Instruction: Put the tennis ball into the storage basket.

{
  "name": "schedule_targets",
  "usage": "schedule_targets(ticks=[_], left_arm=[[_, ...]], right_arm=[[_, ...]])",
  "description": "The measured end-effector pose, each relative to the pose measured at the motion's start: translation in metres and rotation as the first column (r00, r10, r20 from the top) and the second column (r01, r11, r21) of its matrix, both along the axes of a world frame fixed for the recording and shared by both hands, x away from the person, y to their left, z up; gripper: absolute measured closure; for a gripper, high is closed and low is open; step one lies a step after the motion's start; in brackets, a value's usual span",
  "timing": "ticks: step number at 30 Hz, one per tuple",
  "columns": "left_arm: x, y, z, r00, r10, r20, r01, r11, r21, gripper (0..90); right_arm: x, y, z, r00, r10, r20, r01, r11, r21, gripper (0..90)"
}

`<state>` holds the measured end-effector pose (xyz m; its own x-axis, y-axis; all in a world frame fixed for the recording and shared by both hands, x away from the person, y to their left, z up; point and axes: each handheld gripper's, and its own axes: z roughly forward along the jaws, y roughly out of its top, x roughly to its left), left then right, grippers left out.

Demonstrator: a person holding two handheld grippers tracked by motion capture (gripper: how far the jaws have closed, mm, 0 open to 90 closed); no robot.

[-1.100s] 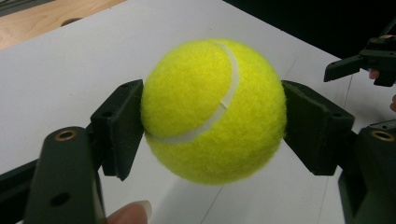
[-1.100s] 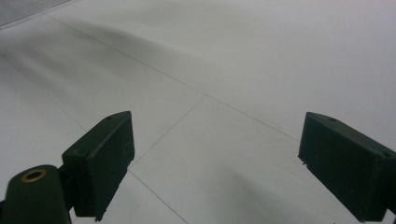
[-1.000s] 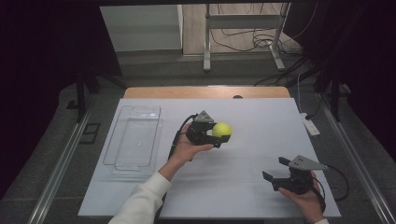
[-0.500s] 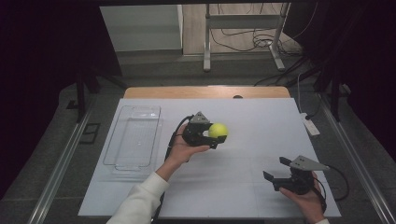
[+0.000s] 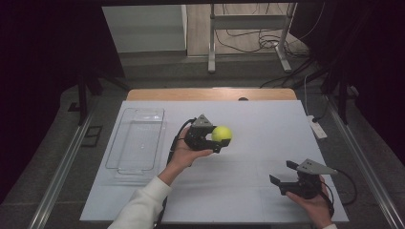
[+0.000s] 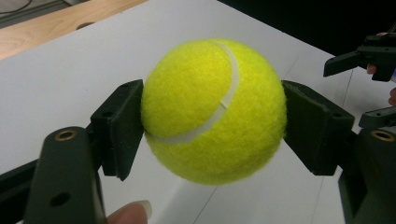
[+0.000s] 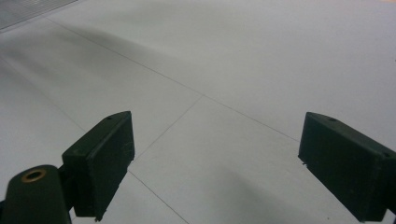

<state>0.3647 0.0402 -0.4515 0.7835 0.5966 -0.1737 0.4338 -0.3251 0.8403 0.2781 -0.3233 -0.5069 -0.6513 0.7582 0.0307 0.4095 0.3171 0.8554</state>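
A yellow tennis ball (image 5: 221, 133) is clamped between the black jaws of my left gripper (image 5: 218, 137), held above the middle of the white table (image 5: 258, 124). In the left gripper view the tennis ball (image 6: 214, 109) sits between both pads (image 6: 122, 126), lifted off the surface, with the left gripper (image 6: 212, 126) shut on it. My right gripper (image 5: 282, 174) rests low near the table's front right, jaws wide apart and empty. In the right gripper view the right gripper (image 7: 215, 163) shows bare white table between its pads (image 7: 100, 156).
A clear plastic tray (image 5: 138, 143) lies on the left part of the table, empty. A wooden strip (image 5: 210, 94) runs along the far edge. A white power strip (image 5: 317, 128) lies off the right edge. Cables trail from both grippers.
The left gripper has carried the ball slightly left and toward the person. The right gripper has stayed put.
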Motion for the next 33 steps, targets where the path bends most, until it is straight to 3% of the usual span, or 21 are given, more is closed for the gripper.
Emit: schedule_targets(ticks=[33], left_arm=[[-0.003, 0.017, 0.009, 0.9983, 0.042, 0.041, -0.041, 0.9989, -0.024, 27.5]], right_arm=[[0.0, 0.001, 0.0, 1.0, 0.006, -0.001, -0.006, 1.0, 0.0, 10.9]])
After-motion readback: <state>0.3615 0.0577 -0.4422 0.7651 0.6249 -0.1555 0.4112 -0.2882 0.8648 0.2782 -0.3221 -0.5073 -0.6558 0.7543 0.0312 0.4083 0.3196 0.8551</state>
